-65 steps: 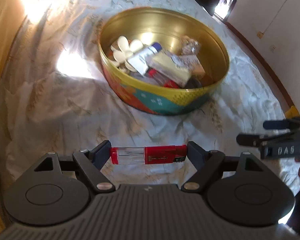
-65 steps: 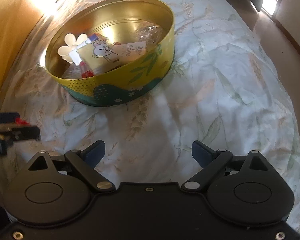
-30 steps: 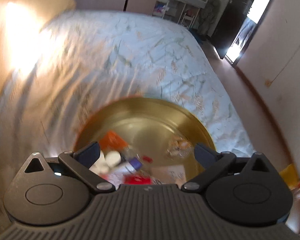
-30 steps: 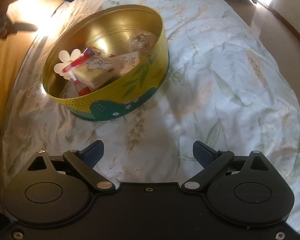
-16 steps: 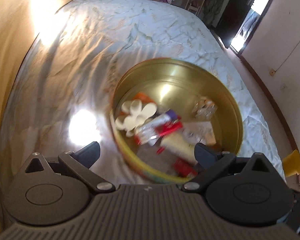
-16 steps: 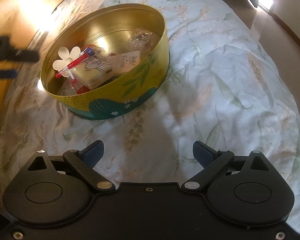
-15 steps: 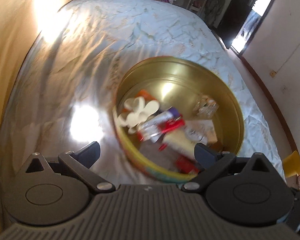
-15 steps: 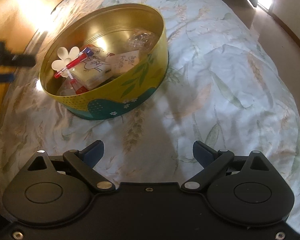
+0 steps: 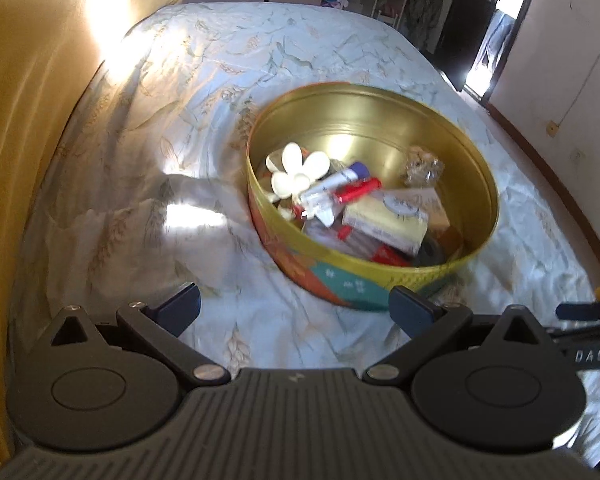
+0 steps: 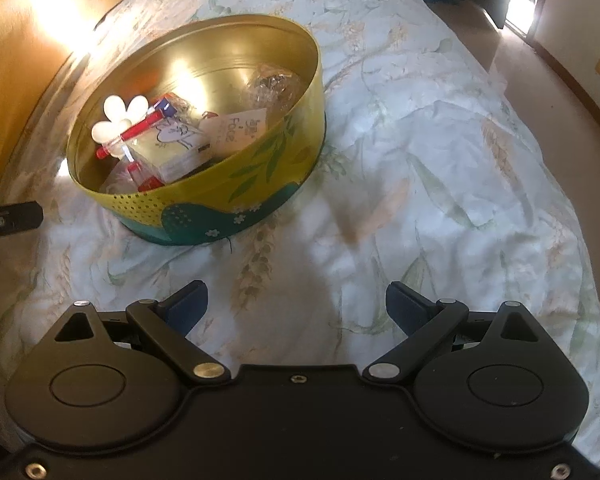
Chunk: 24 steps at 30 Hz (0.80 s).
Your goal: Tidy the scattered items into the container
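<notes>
A round gold tin [image 9: 476, 168] [image 10: 284, 148] with a yellow, teal and orange outside stands on the bedspread. Inside lie a white flower clip [image 9: 296, 168] [image 10: 118, 120], a red and clear lighter [image 9: 352, 192] [image 10: 128, 138], a white tube [image 9: 328, 188], a yellow box [image 9: 384, 224], a card [image 10: 236, 130] and a crinkly clear packet [image 9: 422, 166] [image 10: 274, 86]. My left gripper [image 9: 296, 306] is open and holds nothing, on the near left side of the tin. My right gripper [image 10: 296, 304] is open too, over bare bedspread in front of the tin.
The floral bedspread [image 10: 440, 168] covers a wide bed. A yellow pillow [image 9: 28, 92] lies along the left. The right gripper's tip [image 9: 588, 336] shows at the left wrist view's right edge; the left gripper's tip [image 10: 12, 216] shows at the right wrist view's left edge. Beyond the bed are floor, shelves and a doorway.
The left gripper held the lighter, moved over the tin and let it go; the lighter now lies in the tin. The left gripper has drawn back and left. The right gripper hardly moved.
</notes>
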Available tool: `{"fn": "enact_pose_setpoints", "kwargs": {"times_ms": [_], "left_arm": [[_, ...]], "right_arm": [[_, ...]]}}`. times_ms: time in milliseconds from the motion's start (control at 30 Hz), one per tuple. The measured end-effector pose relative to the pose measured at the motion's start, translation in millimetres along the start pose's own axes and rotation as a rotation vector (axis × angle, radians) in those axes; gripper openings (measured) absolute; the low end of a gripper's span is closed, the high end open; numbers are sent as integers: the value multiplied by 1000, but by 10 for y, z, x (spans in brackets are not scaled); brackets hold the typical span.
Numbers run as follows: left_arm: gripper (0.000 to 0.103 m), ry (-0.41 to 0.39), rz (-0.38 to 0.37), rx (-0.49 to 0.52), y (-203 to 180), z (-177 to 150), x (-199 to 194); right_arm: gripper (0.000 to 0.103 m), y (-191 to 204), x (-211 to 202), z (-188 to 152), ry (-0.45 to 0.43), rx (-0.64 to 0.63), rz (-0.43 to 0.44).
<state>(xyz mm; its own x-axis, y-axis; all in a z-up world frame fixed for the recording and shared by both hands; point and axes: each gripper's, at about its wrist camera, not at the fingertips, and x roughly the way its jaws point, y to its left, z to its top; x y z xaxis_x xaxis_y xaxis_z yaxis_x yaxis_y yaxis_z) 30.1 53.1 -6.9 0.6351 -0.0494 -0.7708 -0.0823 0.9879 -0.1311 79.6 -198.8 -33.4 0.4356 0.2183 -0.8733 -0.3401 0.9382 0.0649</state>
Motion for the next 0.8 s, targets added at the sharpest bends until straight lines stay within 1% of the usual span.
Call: {"fn": "enact_pose_setpoints", "kwargs": {"times_ms": [67,167,333,467,800], "left_arm": [[103,8,8,10,-24,-56,41],[103,39,0,4,-46,-126,112],[103,41,-8,7,-71,-171,131],[103,36,-10,7,-75,-178,116],[103,72,8,7,-92,-244,263]], "right_arm": [[96,26,12,-14,4,-17,-17],[96,54,24,-30,6,-37,-40],[96,68,43,-47,8,-51,-62],[96,80,49,-55,11,-59,-71],[96,46,62,-66,1,-37,-67]]}}
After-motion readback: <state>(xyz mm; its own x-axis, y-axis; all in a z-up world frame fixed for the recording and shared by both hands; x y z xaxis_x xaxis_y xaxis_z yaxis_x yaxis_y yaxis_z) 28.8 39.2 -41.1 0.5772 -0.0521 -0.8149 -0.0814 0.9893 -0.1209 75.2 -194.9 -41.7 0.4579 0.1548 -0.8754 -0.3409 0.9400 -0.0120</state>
